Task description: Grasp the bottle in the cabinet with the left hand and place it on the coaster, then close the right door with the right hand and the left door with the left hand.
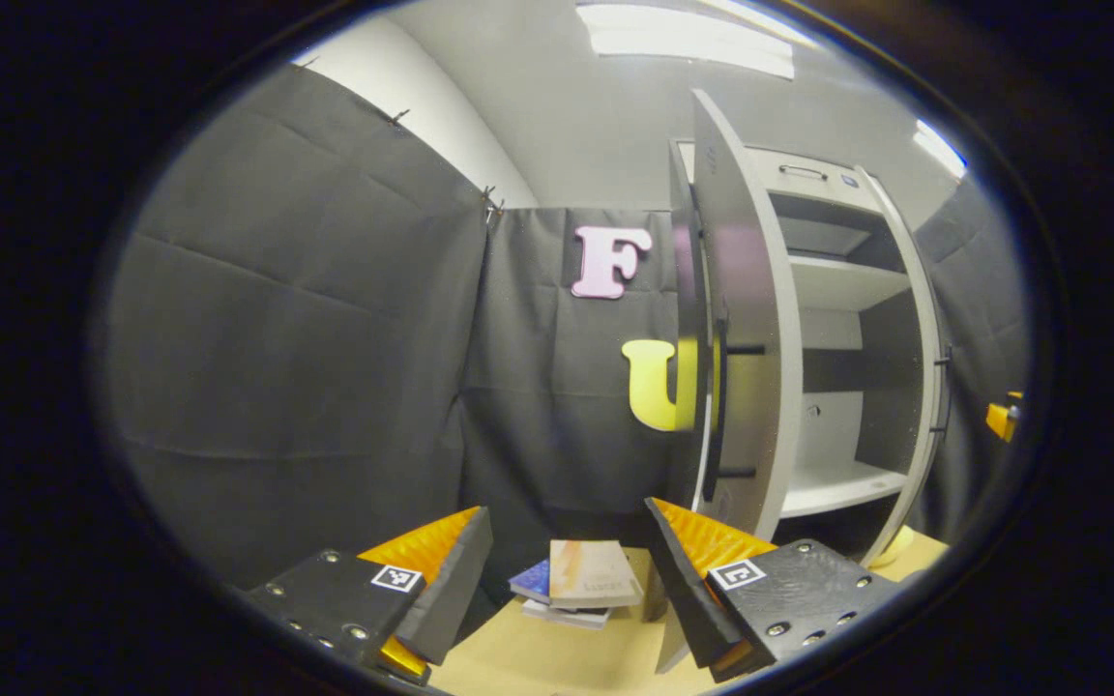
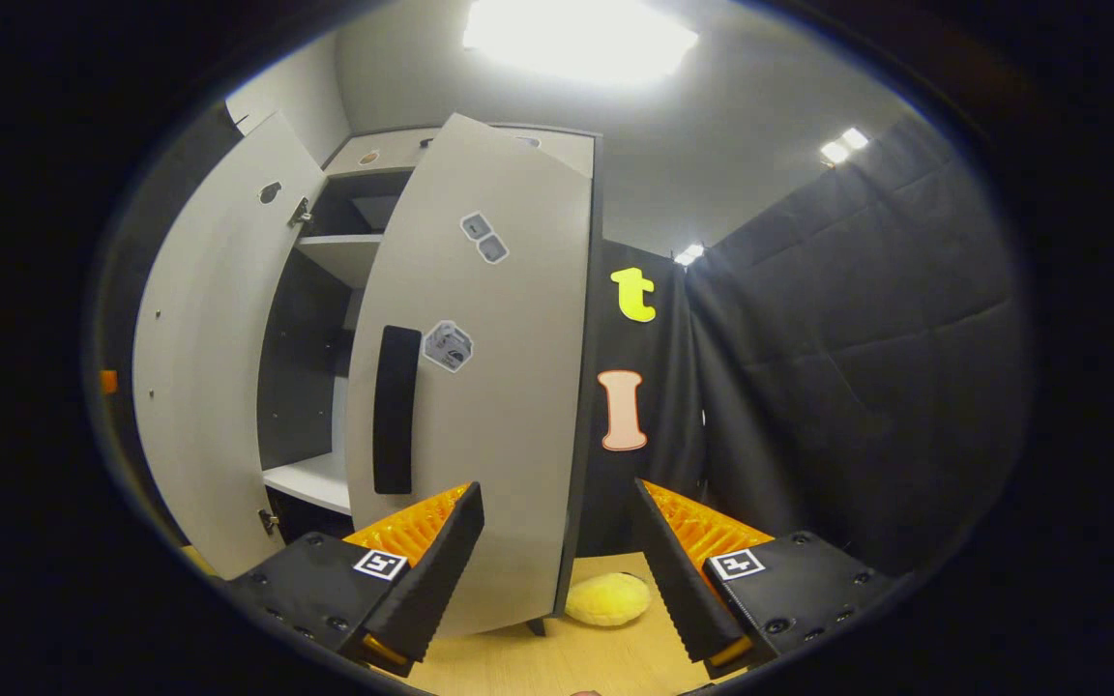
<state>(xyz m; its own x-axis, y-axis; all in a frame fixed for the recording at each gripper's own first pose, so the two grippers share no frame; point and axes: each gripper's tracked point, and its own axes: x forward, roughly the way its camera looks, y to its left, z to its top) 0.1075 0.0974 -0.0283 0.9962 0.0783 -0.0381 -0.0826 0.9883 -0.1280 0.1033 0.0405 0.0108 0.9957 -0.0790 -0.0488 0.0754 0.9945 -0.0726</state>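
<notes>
Right tool [image 2: 557, 570] agape, right door [image 2: 480, 387] ajar, cabinet interior [image 2: 310, 367] perhaps partly hidden

The left gripper [image 1: 567, 570] is held level, looking forward, its two fingers spread wide with nothing between them. Its finger on the left [image 1: 446, 580] and the one on the right [image 1: 688, 580] both lean outward towards their tips.

The right gripper [image 2: 557, 570] is likewise parted wide and grips nothing, its fingers [image 2: 431, 570] angled apart in the same way. At the far right edge of the left gripper view a small part of the other gripper [image 1: 1002, 418] shows, too little to tell its pose.
</notes>
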